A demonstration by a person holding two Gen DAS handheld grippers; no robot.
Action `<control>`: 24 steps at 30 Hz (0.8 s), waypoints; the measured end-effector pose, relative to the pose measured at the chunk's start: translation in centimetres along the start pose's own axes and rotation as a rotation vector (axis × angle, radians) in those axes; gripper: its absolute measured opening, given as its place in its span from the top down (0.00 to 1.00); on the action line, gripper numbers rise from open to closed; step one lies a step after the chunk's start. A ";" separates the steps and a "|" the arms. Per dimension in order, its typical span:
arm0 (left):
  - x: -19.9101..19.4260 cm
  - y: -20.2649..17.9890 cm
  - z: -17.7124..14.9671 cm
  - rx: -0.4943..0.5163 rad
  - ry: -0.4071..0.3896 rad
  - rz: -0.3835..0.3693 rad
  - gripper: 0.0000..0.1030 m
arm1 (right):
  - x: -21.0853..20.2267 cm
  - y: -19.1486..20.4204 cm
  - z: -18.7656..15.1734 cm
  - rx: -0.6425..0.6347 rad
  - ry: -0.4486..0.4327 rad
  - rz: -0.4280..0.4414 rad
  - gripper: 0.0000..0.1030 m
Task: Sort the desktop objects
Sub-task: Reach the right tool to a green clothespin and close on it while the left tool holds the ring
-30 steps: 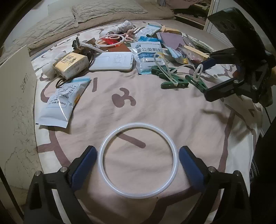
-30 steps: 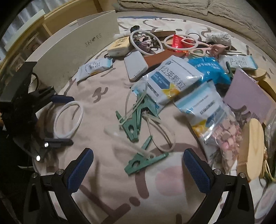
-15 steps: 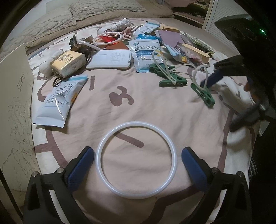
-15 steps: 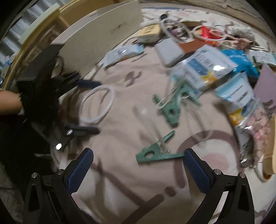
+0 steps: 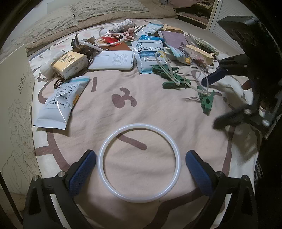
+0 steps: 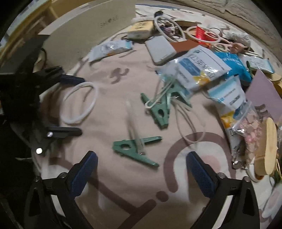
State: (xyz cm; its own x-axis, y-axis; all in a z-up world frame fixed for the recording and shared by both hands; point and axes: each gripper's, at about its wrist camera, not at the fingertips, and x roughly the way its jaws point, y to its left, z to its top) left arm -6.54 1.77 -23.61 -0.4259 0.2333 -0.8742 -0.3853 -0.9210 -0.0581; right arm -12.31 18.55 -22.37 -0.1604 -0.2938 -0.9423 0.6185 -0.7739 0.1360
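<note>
At 9 o'clock in the left wrist view a pale cardboard box (image 5: 14,109) stands upright along the edge of the bed (image 5: 123,112), probably the bin that sorted items go to. The left hand-held gripper (image 5: 140,170) is spread wide with its 2 blue pads flanking the white ring (image 5: 139,163) without touching it, a stance that reads as lining up a pinch on the thin rim. The ring lies flat on the blanket, well apart from the clutter. Toward 12 o'clock sit a white medicine pouch (image 5: 59,104), a yellow tissue pack (image 5: 70,64) and a white flat case (image 5: 112,59). At 2 o'clock lie green clothes pegs (image 5: 174,79). In the right wrist view the right hand-held gripper (image 6: 141,173) is also spread, empty, hovering just short of 1 green peg (image 6: 135,147), likely its next pick. The surface is a soft pink patterned blanket, so thin items may sink and resist grasping; pillows (image 5: 84,15) lie at 12 o'clock and the room is dim.
</note>
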 end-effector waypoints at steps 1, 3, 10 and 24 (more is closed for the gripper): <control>-0.1 0.0 -0.1 0.000 0.000 0.000 0.01 | -0.1 0.0 0.1 0.007 -0.003 -0.008 0.16; -0.1 0.0 -0.1 0.000 0.000 0.000 0.01 | -0.3 -0.3 0.2 0.035 -0.006 -0.007 0.19; 0.0 0.2 0.1 -0.054 0.005 0.026 0.01 | -0.3 0.1 0.4 0.044 0.013 0.013 0.33; 0.0 0.2 0.3 -0.049 0.019 0.029 0.01 | -0.4 2.8 0.0 -0.056 0.033 -0.065 0.53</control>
State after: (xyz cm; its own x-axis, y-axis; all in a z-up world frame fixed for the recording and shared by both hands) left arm -6.83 1.67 -23.51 -0.4202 0.2009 -0.8849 -0.3327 -0.9414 -0.0557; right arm -10.52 16.47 -21.57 -0.1770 -0.2248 -0.9582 0.6501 -0.7577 0.0577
